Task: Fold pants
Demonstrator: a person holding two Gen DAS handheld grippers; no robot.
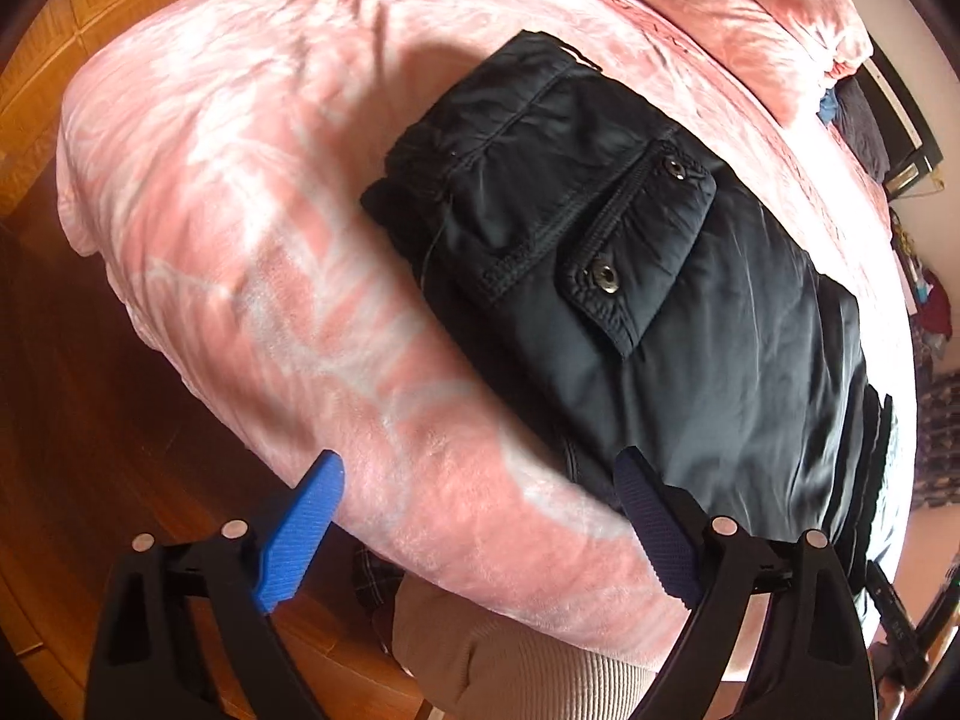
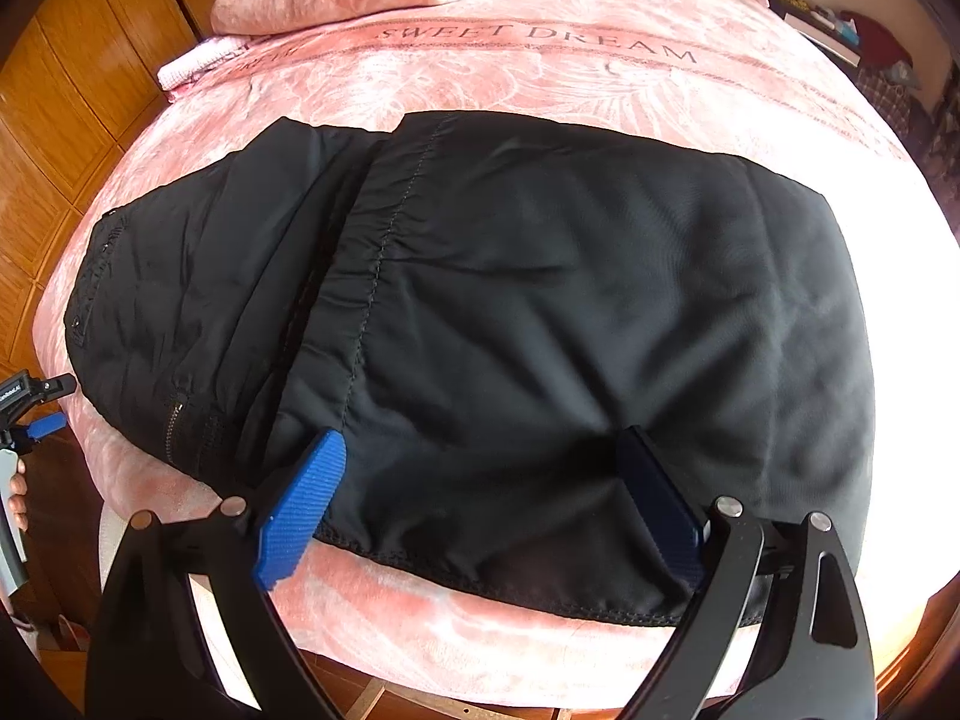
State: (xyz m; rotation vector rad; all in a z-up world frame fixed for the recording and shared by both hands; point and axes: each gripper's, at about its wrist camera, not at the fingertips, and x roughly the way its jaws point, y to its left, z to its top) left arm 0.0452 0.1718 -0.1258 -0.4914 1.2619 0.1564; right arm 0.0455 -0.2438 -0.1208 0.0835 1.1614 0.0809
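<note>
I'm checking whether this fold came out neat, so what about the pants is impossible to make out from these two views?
- Layers under the folded pants: hidden in both views by the top layer.
- Right end of the pants: left wrist view, cut off by the picture's edge.
- Near hem: right wrist view, partly covered by the open right gripper.
- Pocket snaps: too small to tell if fastened.

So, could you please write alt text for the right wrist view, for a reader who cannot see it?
Black pants lie folded across a pink bedspread. The right gripper hangs open over their near hem. At the left edge, a hand holds the left gripper.
</note>
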